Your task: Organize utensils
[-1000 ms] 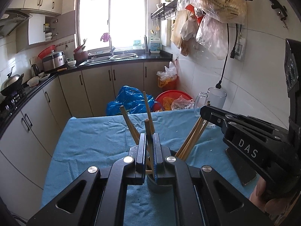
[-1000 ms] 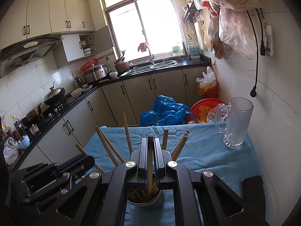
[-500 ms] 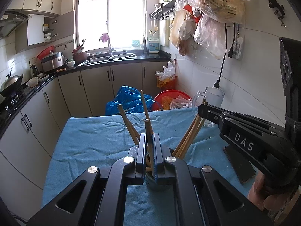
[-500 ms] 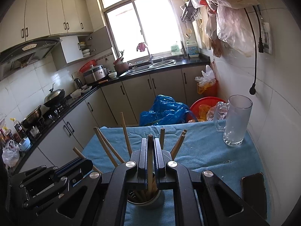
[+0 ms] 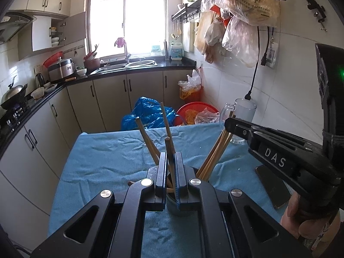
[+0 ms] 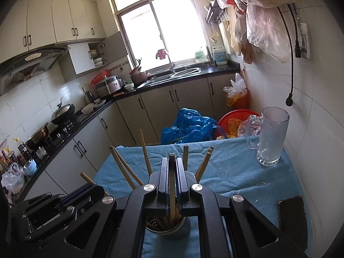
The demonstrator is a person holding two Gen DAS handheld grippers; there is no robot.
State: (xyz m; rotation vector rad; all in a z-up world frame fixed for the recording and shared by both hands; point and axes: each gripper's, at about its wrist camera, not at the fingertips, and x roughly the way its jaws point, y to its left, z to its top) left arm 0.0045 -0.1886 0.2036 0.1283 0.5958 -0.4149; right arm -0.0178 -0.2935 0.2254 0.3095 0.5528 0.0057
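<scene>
A metal cup (image 6: 169, 229) stands on the blue cloth with several wooden chopsticks (image 6: 126, 169) fanned out of it. My right gripper (image 6: 171, 167) hovers over the cup, shut on one upright chopstick (image 6: 171, 158) whose lower end reaches into the cup. My left gripper (image 5: 171, 163) is shut on another chopstick (image 5: 168, 148) above the same cup (image 5: 172, 207). Each gripper shows in the other's view: the right gripper (image 5: 228, 124) comes in from the right, and the left gripper (image 6: 96, 188) sits at lower left with a chopstick tip poking past it.
The table is covered by a blue cloth (image 5: 103, 157). A glass mug (image 6: 271, 137) stands at its far right by the tiled wall, and a dark phone (image 6: 292, 212) lies near right. Beyond the table are a blue bag (image 6: 189, 126), a red basin and the kitchen counters.
</scene>
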